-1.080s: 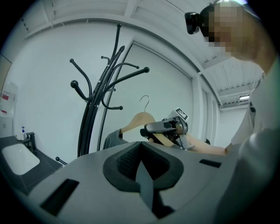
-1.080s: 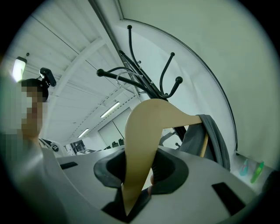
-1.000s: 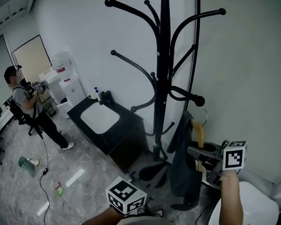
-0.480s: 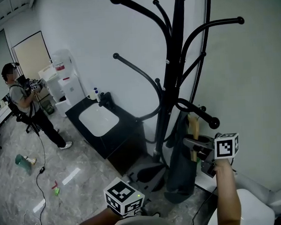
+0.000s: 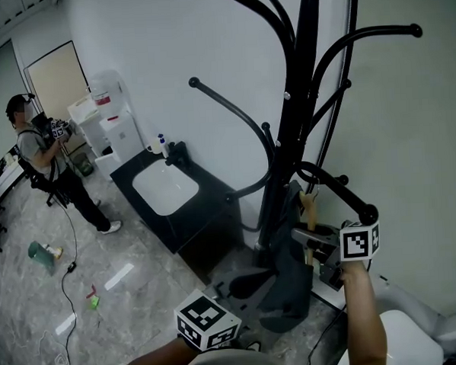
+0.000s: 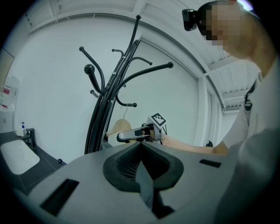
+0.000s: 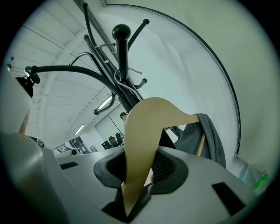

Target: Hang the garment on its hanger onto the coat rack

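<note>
A black coat rack [image 5: 300, 105] stands by the white wall, its curved arms ending in balls. My right gripper [image 5: 313, 240] is shut on the shoulder of a wooden hanger [image 5: 308, 206], close under the rack's low right arm [image 5: 343, 191]. A dark grey garment [image 5: 288, 278] hangs from the hanger against the pole. In the right gripper view the hanger [image 7: 146, 131] fills the jaws and its wire hook [image 7: 117, 82] loops beside a ball-tipped peg [image 7: 121, 31]; whether it rests on it I cannot tell. My left gripper [image 6: 141, 144] is shut and empty, low at the front [image 5: 206, 320].
A black cabinet with a white sink [image 5: 166, 190] stands left of the rack. Further left are a water dispenser [image 5: 112, 123] and a person [image 5: 48, 164]. A white seat [image 5: 407, 336] is under my right arm. Cable and small items [image 5: 43, 255] lie on the floor.
My right gripper has carried the hanger and garment in toward the rack's pole and under its low arm. The left gripper has barely shifted.
</note>
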Motion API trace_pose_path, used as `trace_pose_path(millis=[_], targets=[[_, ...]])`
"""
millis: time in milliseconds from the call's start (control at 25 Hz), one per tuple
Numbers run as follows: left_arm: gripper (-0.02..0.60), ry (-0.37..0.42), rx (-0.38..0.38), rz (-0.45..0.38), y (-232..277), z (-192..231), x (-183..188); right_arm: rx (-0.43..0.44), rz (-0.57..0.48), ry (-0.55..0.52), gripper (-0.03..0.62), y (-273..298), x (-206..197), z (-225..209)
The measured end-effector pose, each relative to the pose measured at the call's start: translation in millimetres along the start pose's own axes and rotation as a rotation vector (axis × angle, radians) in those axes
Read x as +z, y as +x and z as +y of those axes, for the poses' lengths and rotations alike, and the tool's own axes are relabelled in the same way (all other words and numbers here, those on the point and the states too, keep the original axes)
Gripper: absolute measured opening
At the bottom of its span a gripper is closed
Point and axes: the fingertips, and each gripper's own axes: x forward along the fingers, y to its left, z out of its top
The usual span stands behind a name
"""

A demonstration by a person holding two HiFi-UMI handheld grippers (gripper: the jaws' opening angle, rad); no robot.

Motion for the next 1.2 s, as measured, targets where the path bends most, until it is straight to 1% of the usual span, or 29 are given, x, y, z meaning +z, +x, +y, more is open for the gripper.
trace_pose_path(millis=[160, 280, 360, 480, 560, 800, 960, 1000, 1120, 1200], targets=[[0.006, -0.009, 0.009, 0.0, -1, 3, -5, 0.055, -0.034, 0.011, 0.121, 9, 0, 4], [0.006, -0.013, 0.01, -0.002, -2, 3, -6, 0.073, -0.064, -0.008, 0.125, 7, 2, 5], [0.006, -0.013, 0.008, -0.005, -2, 3, -4, 0.058, -0.075, -0.022, 0.156, 5, 3, 8], [0.006, -0.013, -0.002, -0.01, 3, 4, 0, 0.017, -0.071, -0.031, 0.169, 1, 2, 5], [0.006, -0.014, -0.014, -0.011, 8, 3, 2, 0.03, -0.075, -0.015, 0.169, 1, 3, 3], [0.006, -0.007, -0.037, -0.014, 9, -9, 3, 0.135, -0.15, 0.081, 0.169, 0, 7, 11], [0.006, -0.012, -0.037, -0.012, 10, -10, 3, 0.277, -0.269, 0.188, 0.169, -11, 20, 9], [0.006, -0.013, -0.038, -0.012, 10, -10, 3, 0.3, -0.294, 0.207, 0.169, -14, 21, 9], [0.006, -0.016, -0.04, -0.013, 11, -9, 2, 0.334, -0.336, 0.226, 0.169, -22, 20, 6], [0.006, -0.019, -0.043, -0.013, 13, -9, 3, 0.387, -0.369, 0.253, 0.169, -29, 21, 2]])
